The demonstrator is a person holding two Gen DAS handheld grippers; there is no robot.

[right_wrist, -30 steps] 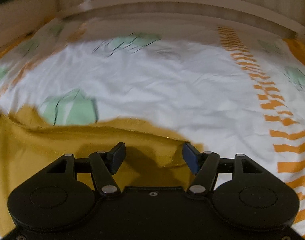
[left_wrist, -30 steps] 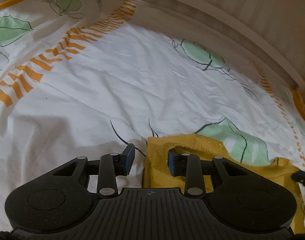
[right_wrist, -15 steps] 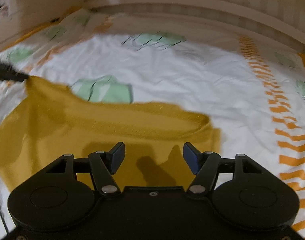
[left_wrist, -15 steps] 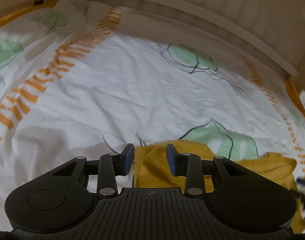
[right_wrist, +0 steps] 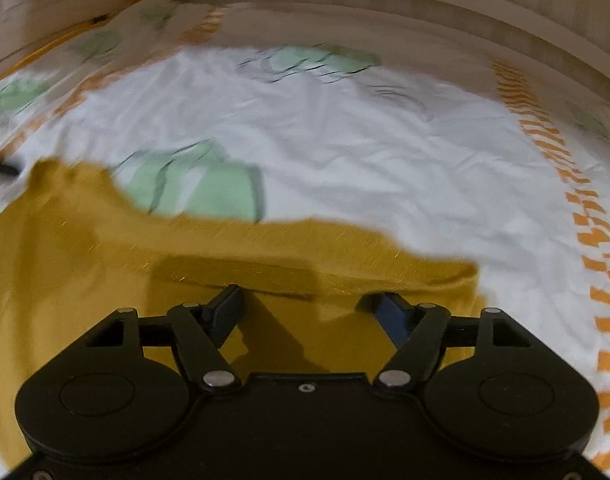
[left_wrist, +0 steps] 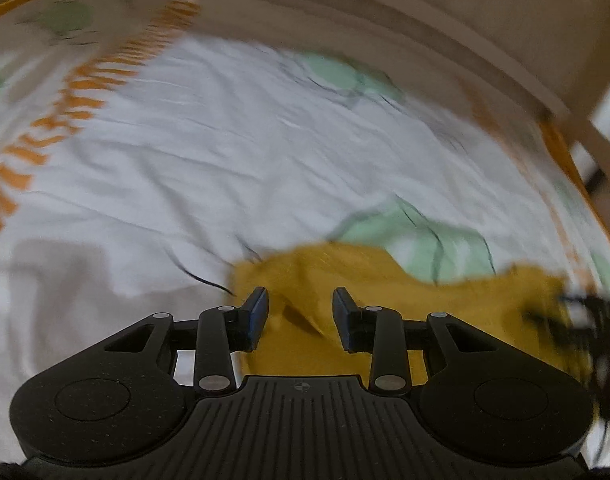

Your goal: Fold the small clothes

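A mustard-yellow garment (right_wrist: 105, 256) lies flat on a white bedsheet (right_wrist: 345, 144) printed with green leaves and orange stripes. My right gripper (right_wrist: 307, 308) is open and empty, over the garment's far right part, near its right edge. In the left wrist view the garment (left_wrist: 385, 280) fills the lower right. My left gripper (left_wrist: 300, 312) is open and empty, over the garment's left corner. The other gripper shows blurred at the right edge (left_wrist: 593, 320). Both views are motion-blurred.
A pale wooden bed rail (left_wrist: 385, 20) curves round the far side of the sheet, also in the right wrist view (right_wrist: 385, 4). An orange striped band (right_wrist: 585, 200) runs down the right of the sheet.
Both grippers have drawn back and up. More of the yellow garment shows spread out in front of them. Both have stayed open.
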